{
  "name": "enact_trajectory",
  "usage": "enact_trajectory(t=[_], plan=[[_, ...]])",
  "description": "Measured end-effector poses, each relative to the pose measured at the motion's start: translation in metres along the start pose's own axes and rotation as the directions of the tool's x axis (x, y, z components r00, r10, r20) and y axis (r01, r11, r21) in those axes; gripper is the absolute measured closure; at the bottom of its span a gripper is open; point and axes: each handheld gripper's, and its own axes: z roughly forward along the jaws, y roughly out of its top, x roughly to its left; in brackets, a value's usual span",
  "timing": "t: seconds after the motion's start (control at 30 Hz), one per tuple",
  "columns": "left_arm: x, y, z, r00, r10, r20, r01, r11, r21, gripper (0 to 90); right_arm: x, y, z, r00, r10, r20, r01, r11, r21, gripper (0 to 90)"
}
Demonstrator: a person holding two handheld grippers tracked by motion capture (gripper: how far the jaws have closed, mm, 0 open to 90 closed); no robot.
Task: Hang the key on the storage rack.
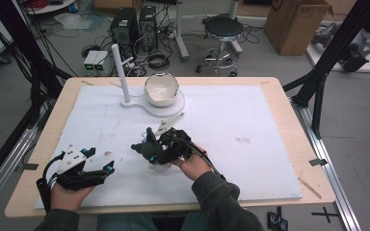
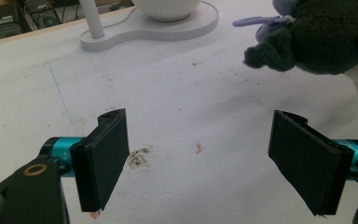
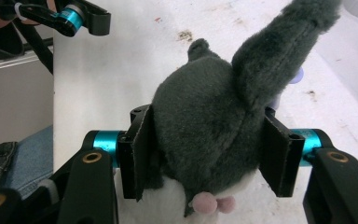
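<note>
Right gripper (image 3: 205,154) clamped on grey plush toy (image 3: 205,121), jaws squeezing its body, just above the white surface (image 1: 250,159). Left gripper (image 2: 200,161) spread apart, empty, near-left. White bowl (image 1: 161,89) lies ahead of the toy, nearer the right hand.

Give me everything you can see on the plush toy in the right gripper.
The plush toy is dark grey and fuzzy, with a white underside, a small pink nub low on its front and a long limb or ear sticking up. The right gripper clamps its body from both sides, black jaws pressed into the fur. A pale purple part shows behind it. It sits mid-table over the white mat, near the bowl.
</note>
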Motion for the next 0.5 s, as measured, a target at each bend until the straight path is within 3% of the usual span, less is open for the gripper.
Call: enact_trajectory(t=[0.5], plan=[[0.0, 0.0, 0.0, 1.0, 0.0, -0.002, 0.0, 1.0, -0.003, 20.4, -0.006, 0.027, -0.02, 0.9961, -0.08, 0.037, 0.081, 0.9967, -0.011, 43.6]])
